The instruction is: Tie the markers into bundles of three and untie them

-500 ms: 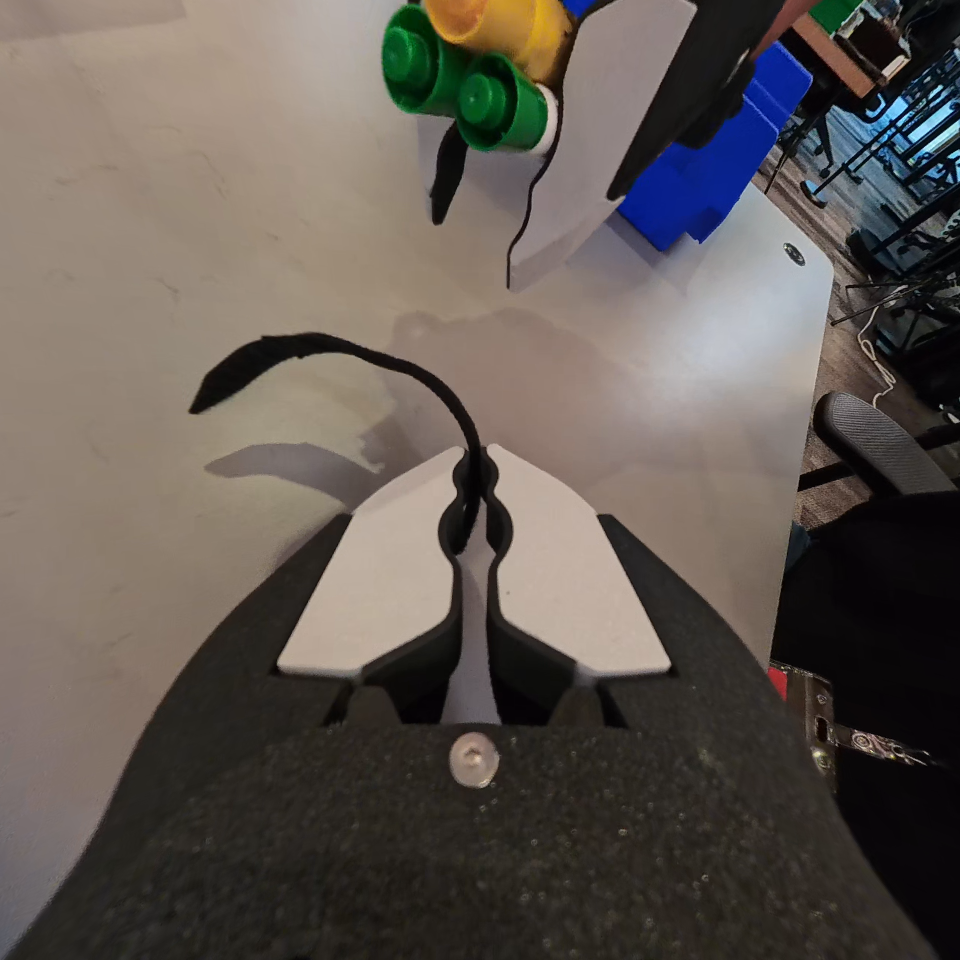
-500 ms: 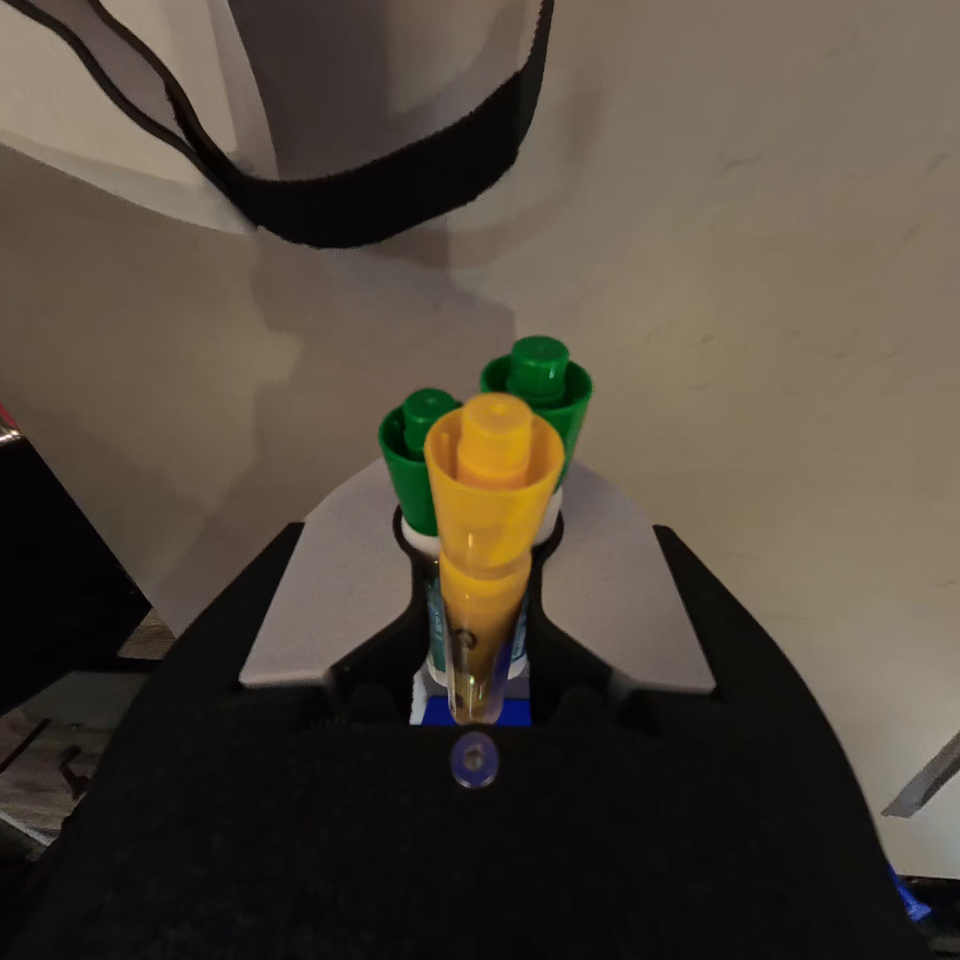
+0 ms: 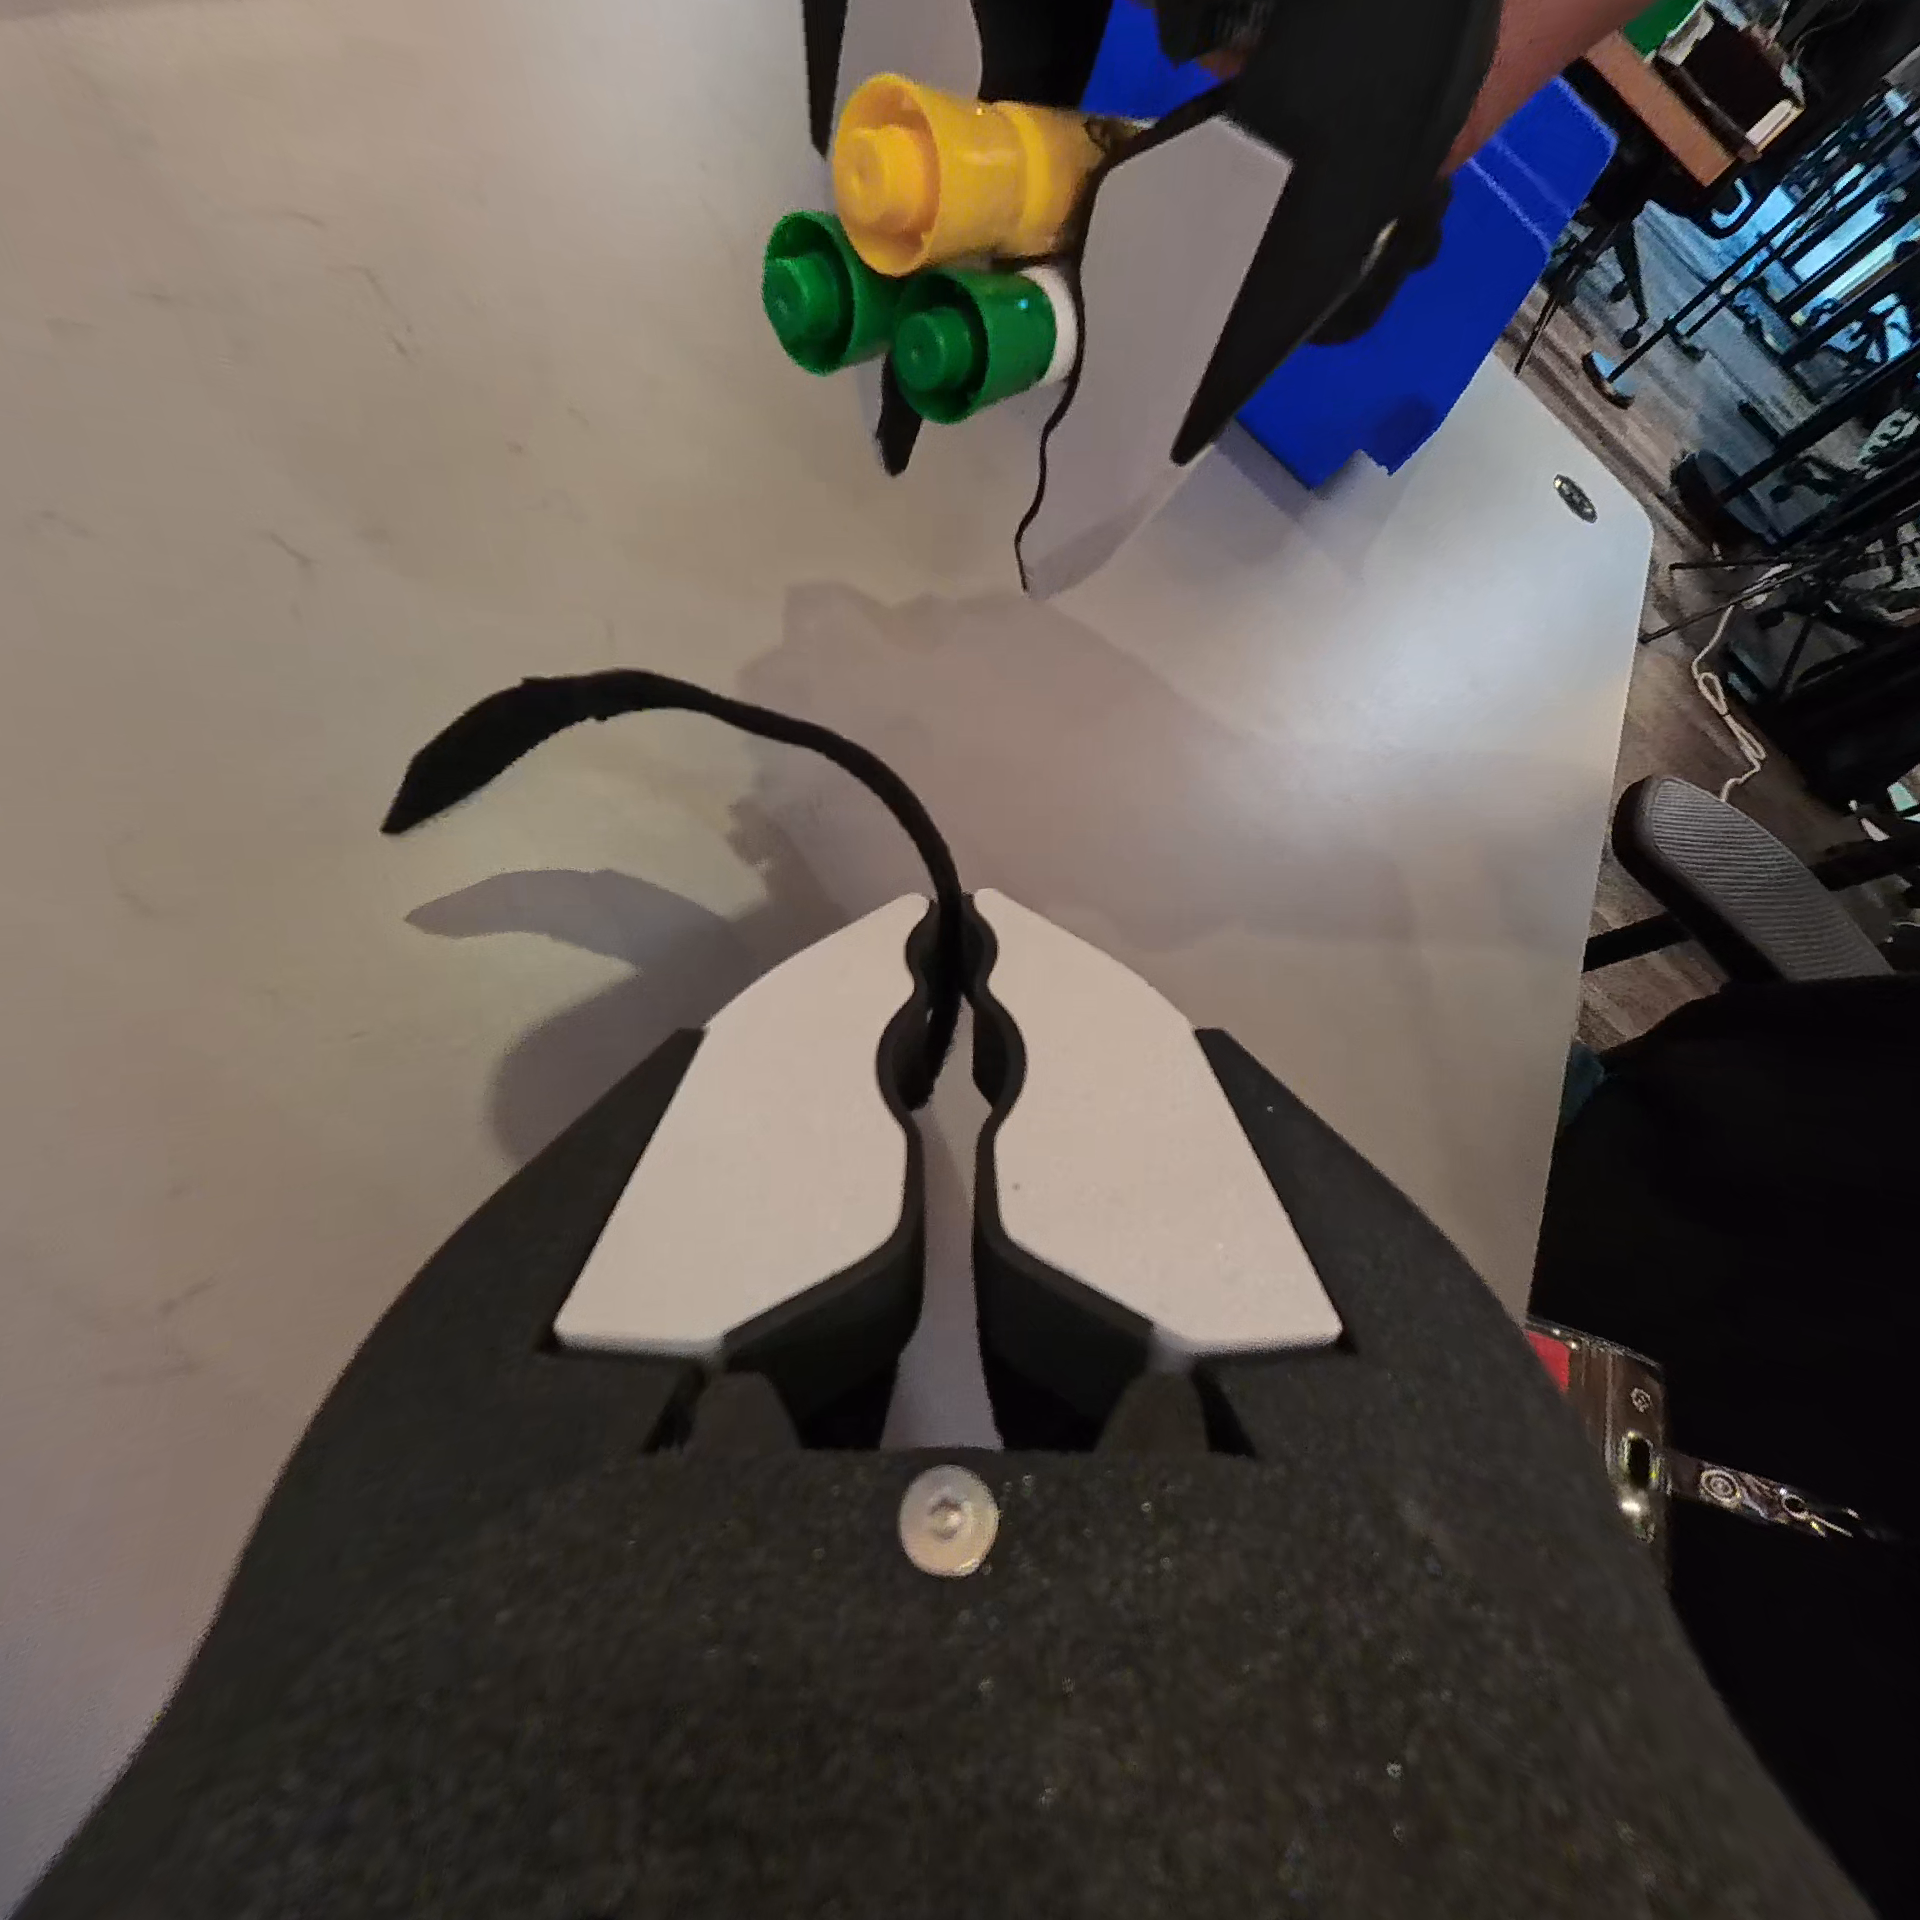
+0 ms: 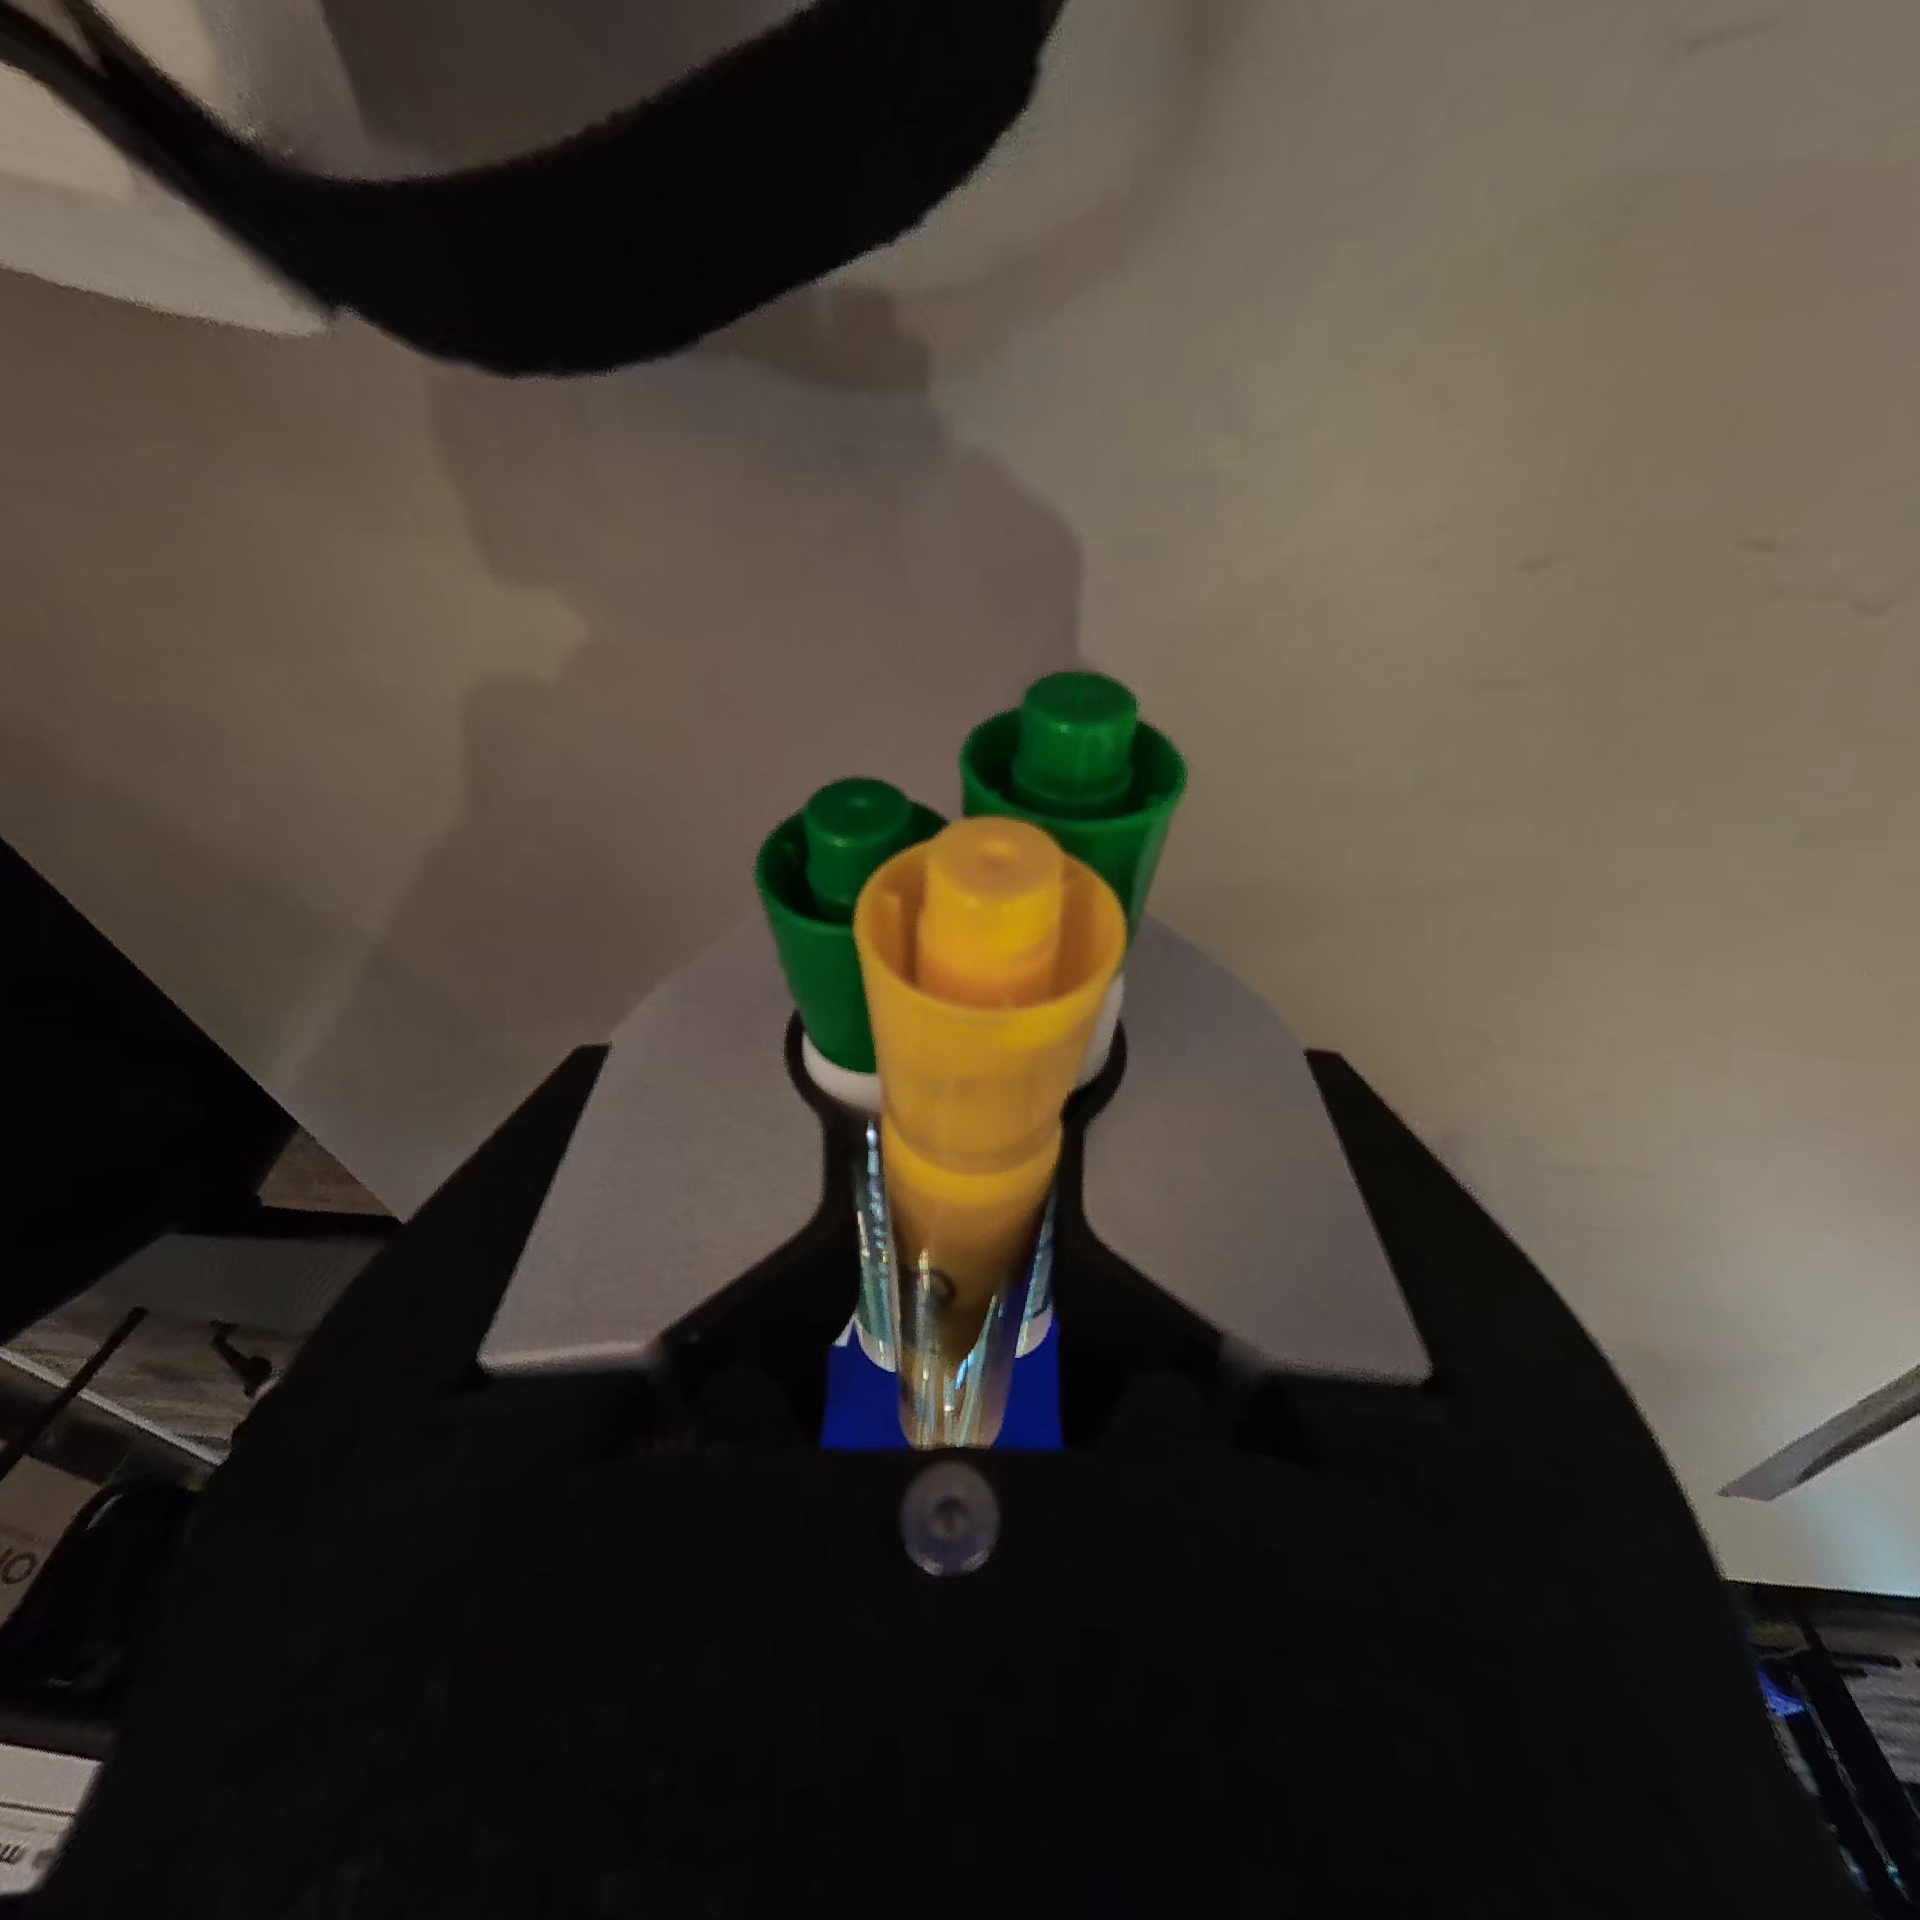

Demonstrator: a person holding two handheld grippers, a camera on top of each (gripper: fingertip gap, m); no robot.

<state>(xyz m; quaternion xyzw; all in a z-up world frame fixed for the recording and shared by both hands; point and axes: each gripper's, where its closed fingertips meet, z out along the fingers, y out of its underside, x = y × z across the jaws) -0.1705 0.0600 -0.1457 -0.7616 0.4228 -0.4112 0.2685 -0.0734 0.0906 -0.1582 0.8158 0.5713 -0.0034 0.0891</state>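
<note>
My left gripper (image 3: 951, 914) is shut on a black strap (image 3: 665, 717), which curls up and to the left from the fingertips, free end in the air above the white table (image 3: 260, 468). My right gripper (image 4: 961, 1029) is shut on three markers: a yellow-capped one (image 4: 982, 956) on top and two green-capped ones (image 4: 831, 914) (image 4: 1075, 774) below it. In the left wrist view the right gripper (image 3: 1049, 343) holds the yellow cap (image 3: 914, 171) and the green caps (image 3: 821, 291) (image 3: 966, 343) above the table at the top. The strap (image 4: 582, 270) crosses the top of the right wrist view.
A blue bin (image 3: 1455, 343) stands on the table behind the right gripper. The table's right edge (image 3: 1600, 831) drops to a floor with a black office chair (image 3: 1745, 894) and desk frames. A dark-clothed person is at the lower right. Tip to tip, the grippers are about 11 cm apart.
The two grippers have come closer together. The markers sit lower and nearer in the left wrist view, and the strap looms larger in the right wrist view. Both grips are unchanged.
</note>
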